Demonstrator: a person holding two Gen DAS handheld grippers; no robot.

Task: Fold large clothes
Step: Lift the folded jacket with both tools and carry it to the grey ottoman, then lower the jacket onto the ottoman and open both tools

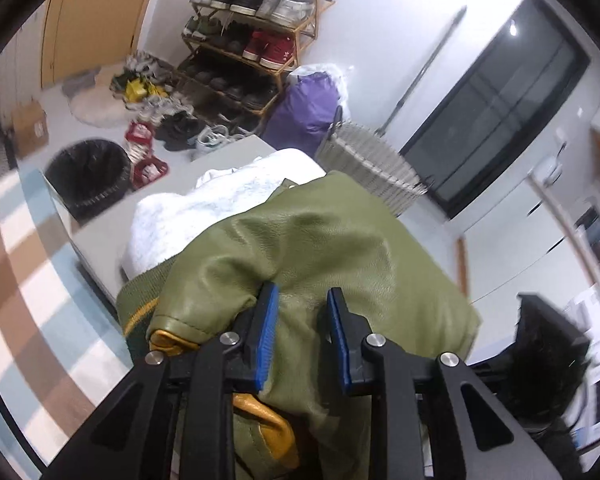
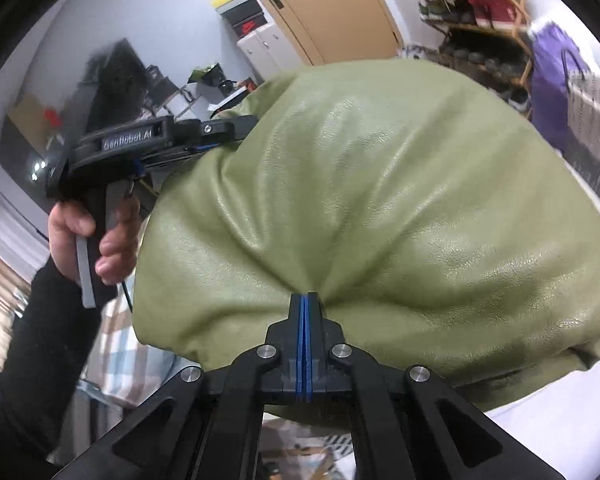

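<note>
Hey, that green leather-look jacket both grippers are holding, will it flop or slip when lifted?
The green jacket probably flops: it puckers into folds at the shut right gripper. Its glossy surface may slip. It bulges thickly around the left gripper, so it's likely fairly heavy.

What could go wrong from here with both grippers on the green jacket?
1. The right gripper is pinched shut on only a thin pucker of the glossy green jacket; slick material may slip out under load.
2. The left gripper clamps a thick bunched fold near the ribbed hem, so layers could shift unevenly.
3. The jacket hangs over a white garment on the table; setting it down could drag or rumple that.
</note>
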